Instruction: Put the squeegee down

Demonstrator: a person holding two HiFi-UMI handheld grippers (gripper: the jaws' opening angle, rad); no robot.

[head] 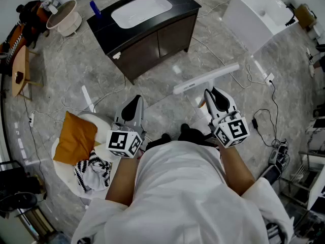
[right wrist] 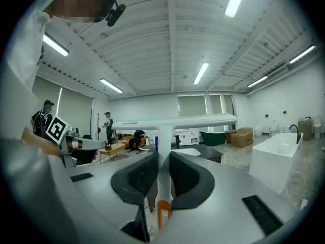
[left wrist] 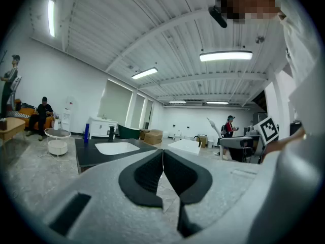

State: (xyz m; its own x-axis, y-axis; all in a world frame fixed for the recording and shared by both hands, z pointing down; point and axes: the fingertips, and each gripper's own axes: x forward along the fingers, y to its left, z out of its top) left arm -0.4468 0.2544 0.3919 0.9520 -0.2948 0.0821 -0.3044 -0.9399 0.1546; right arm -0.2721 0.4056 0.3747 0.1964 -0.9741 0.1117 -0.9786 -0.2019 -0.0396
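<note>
The white squeegee [head: 205, 78] has a long T-shaped blade and an orange-tipped handle. My right gripper [head: 213, 96] is shut on its handle and holds it in the air, blade ahead of the jaws. In the right gripper view the squeegee [right wrist: 175, 123] stands upright between the black pads [right wrist: 143, 174], its blade crossing the view. My left gripper [head: 133, 105] hangs at the left with its jaws together and nothing between them. The left gripper's pads [left wrist: 151, 170] meet in the left gripper view.
A black vanity cabinet [head: 147, 32] with a white basin stands ahead on the grey stone floor. A white bathtub [head: 256, 15] is at the upper right. A white round table [head: 63, 159] with an orange cushion [head: 75, 137] and patterned cloth is at my left. Cables [head: 264, 116] trail across the floor.
</note>
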